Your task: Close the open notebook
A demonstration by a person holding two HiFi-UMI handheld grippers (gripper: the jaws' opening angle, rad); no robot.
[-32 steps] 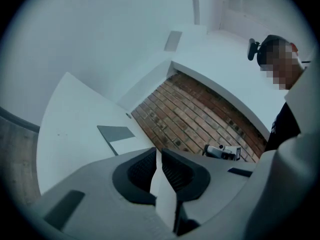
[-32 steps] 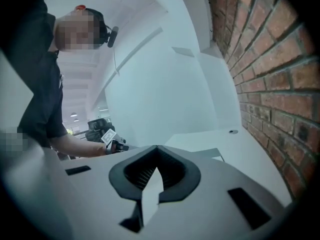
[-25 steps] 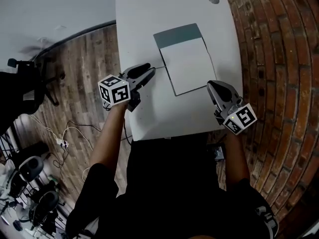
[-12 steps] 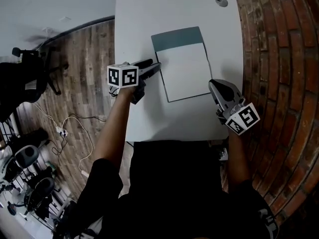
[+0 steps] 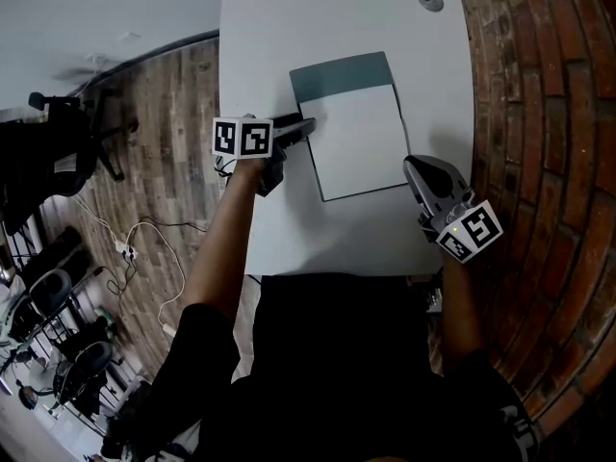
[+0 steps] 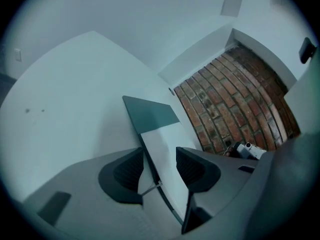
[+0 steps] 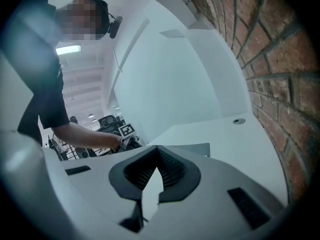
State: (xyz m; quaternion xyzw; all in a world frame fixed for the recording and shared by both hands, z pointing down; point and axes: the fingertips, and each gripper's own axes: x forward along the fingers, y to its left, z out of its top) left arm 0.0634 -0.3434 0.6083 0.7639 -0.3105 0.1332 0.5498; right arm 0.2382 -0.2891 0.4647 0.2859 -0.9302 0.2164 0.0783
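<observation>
The open notebook (image 5: 361, 138) lies on the white table (image 5: 279, 27), white page up, with its dark teal cover (image 5: 342, 73) folded flat at the far end. My left gripper (image 5: 306, 125) is at the notebook's left edge. In the left gripper view its jaws (image 6: 160, 153) stand open, with the edge of the page (image 6: 165, 141) running between them and neither pad pressing on it. My right gripper (image 5: 414, 168) hovers by the notebook's near right corner. Its fingertips (image 7: 157, 149) meet with nothing between them, and the cover (image 7: 195, 149) shows just beyond.
A round cable hole (image 5: 430, 0) sits in the table's far right corner. A brick wall (image 5: 539, 114) runs along the right side. Left of the table is wooden floor (image 5: 173, 104) with an office chair (image 5: 48, 152) and cables.
My left gripper has moved along the table up to the notebook's left edge and rolled, so its marker cube now faces differently. The right gripper has shifted only slightly.
</observation>
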